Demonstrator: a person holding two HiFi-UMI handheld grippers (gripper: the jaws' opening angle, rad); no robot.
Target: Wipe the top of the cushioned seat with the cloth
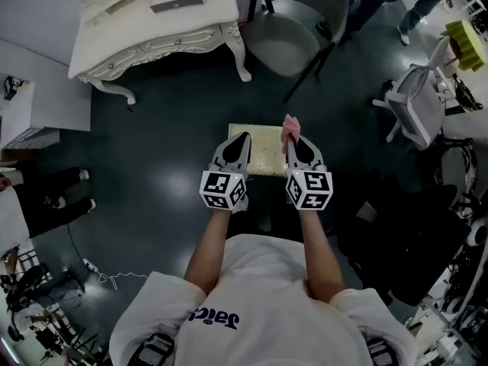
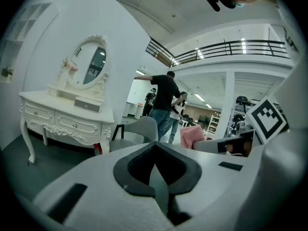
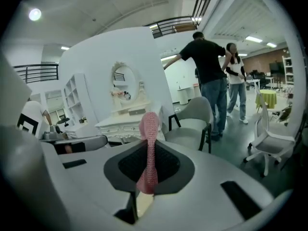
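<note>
**Pink cloth pinched in the right tongs over the seat**

The pink cloth (image 3: 148,143) stands upright between the jaws of the right tongs (image 3: 148,150), which are clamped on it. In the head view it shows over the far right edge of the cushioned seat (image 1: 263,149). The left tongs (image 2: 155,152) are closed, jaws together with nothing between them, over the seat's left side and level with the right pair.

The cream seat stands alone on the dark floor (image 1: 168,143), with bare floor on every side. Beyond it to the left is a white dressing table (image 1: 152,33), straight beyond it a grey chair (image 1: 293,25), and well to its right a white office chair (image 1: 415,105).
</note>
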